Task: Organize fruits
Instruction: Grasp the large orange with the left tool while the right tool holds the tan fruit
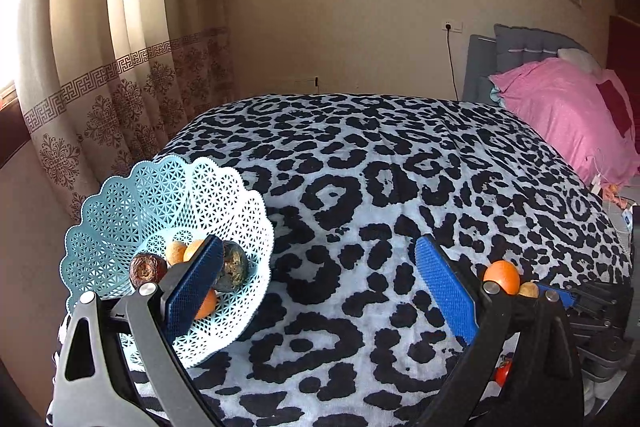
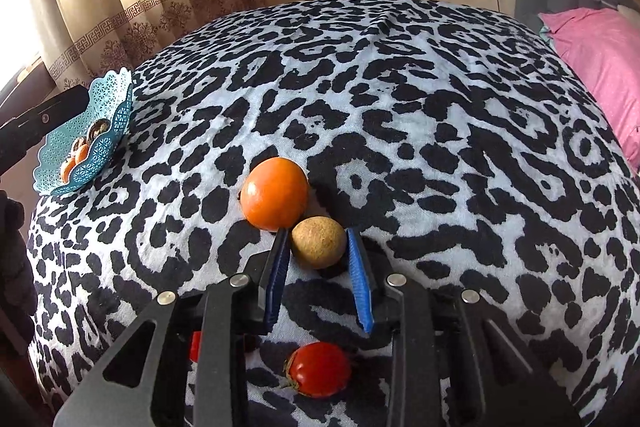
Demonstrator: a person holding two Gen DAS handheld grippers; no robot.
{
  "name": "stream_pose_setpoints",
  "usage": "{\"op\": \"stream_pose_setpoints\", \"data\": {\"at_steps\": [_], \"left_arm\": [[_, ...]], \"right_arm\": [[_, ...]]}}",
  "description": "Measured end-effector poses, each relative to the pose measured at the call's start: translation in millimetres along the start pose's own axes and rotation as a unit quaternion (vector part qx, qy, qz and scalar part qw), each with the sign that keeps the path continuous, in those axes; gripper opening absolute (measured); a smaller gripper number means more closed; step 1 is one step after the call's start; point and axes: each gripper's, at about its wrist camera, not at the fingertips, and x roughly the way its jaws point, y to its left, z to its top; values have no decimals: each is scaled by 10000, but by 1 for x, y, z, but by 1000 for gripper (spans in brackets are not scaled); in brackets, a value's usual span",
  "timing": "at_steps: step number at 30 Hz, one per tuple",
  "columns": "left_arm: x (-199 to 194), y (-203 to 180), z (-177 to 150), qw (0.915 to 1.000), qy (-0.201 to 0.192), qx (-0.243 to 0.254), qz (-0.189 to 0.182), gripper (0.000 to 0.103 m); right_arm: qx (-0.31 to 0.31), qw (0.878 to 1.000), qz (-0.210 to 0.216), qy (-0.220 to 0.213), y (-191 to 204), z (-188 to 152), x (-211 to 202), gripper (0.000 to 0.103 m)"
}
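Tan fruit (image 2: 318,242) — small, firm, rollable on bed (image 2: 440,107); right claw (image 2: 319,247) part-open astride, not gripping; left claw (image 1: 320,263) wide, empty.

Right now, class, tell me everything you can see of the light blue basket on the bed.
The light blue basket is a round, shallow bowl that looks like plastic, pierced all over in a lacy lattice, with a scalloped rim. It sits tipped on the leopard-print blanket near the bed's curtain-side edge. Inside lie several small fruits: orange ones, a tan one and two dark, wrinkled ones. The open left tool has one blue finger in front of the bowl; whether they touch is unclear.
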Motion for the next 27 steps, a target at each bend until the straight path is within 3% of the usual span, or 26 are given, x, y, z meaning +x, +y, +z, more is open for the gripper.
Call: {"op": "stream_pose_setpoints", "data": {"at_steps": [14,27], "left_arm": [[19,-60,-7,9960,362,577,-581,98],[37,-119,-22,9841,694,1192,-1115,97]], "right_arm": [[421,9982,-118,-408,-30,1,-26,29],[613,9961,-289,-564,-46,0,-30,29]]}}
